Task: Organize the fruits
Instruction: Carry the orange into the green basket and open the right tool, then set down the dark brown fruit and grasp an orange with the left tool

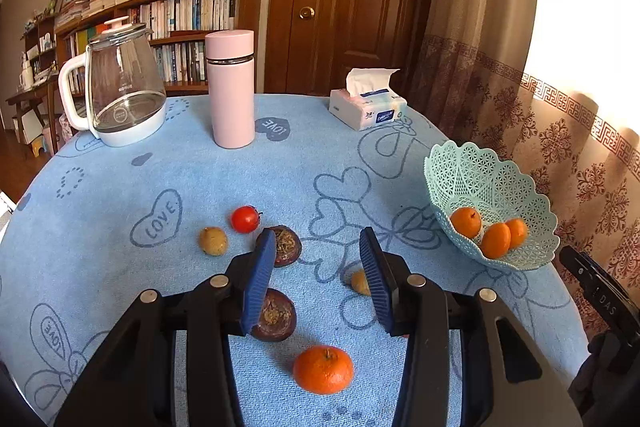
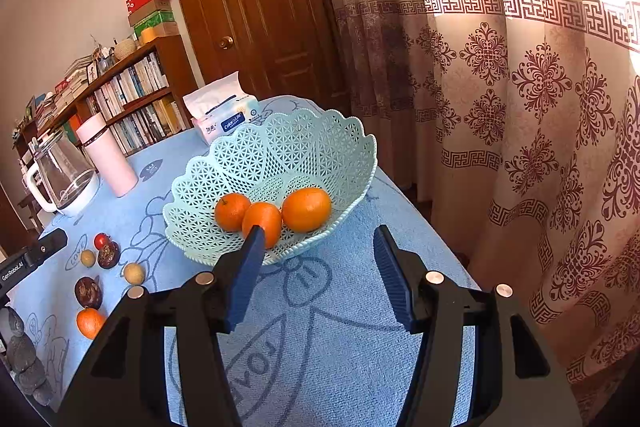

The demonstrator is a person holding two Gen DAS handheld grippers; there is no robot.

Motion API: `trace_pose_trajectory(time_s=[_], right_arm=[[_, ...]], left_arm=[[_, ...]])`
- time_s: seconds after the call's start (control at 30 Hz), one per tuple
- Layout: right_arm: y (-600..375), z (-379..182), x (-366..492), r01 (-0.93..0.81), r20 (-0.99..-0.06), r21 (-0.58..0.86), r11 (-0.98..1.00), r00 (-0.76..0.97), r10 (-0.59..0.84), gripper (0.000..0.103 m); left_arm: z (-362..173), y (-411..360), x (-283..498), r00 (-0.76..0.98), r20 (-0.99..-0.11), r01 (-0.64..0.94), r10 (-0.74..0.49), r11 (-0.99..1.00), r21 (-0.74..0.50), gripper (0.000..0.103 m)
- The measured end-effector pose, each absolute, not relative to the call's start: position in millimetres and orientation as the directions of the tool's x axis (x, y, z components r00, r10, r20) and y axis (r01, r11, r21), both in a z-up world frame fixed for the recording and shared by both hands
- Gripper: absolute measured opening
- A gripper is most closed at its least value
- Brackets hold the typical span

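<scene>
The left gripper (image 1: 318, 277) hangs with jaws apart and empty over a blue tablecloth (image 1: 120, 267); a loose orange (image 1: 323, 369) lies just below it, with two dark mangosteens (image 1: 276, 315) beside its left finger. The right gripper (image 2: 320, 275), also parted and empty, points at a mint lattice basket (image 2: 304, 135) just ahead, holding three oranges (image 2: 306, 209).

A: Left gripper (image 1: 316, 269)?

B: Pitched downward over the table, blue ribbed pads apart, gap between them clear. Nothing clamped.

A: Right gripper (image 2: 320, 267)?

B: Also angled down, jaws spread, pads pressing on nothing. In the left wrist view its black body shows at the far right edge; in the right wrist view the left one shows at the far left edge.
</scene>
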State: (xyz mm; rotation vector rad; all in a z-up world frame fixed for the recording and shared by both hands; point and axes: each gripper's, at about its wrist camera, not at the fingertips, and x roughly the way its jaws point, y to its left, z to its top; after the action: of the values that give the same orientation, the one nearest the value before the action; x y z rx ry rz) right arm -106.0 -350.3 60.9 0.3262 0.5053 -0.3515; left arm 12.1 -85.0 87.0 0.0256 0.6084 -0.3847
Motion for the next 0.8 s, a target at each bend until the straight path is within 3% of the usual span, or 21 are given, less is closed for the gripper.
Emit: trace_pose_trajectory(time_s=[0.2,0.47,0.8], right_arm=[[-352,59,-112,0.412,-0.496,0.234,0.88,0.829,-0.257,0.065],[-358,56,-111,0.395,-0.501,0.275,0.876,0.837,-0.22,0.066],[-361,55,-115,0.385,-0.493,0.305,0.871,0.847,-0.201,0.066]], left_arm=[[87,-73,14,0.73,-0.594,0.335,-0.337,0.935,-0.119,0.044],[67,-35,0,0.674,-0.671,0.272,-0.307,0.949,-0.16,0.047],[48,-56,-40,0.604,-0.715,0.362,-0.353,0.92,-0.148,0.048]])
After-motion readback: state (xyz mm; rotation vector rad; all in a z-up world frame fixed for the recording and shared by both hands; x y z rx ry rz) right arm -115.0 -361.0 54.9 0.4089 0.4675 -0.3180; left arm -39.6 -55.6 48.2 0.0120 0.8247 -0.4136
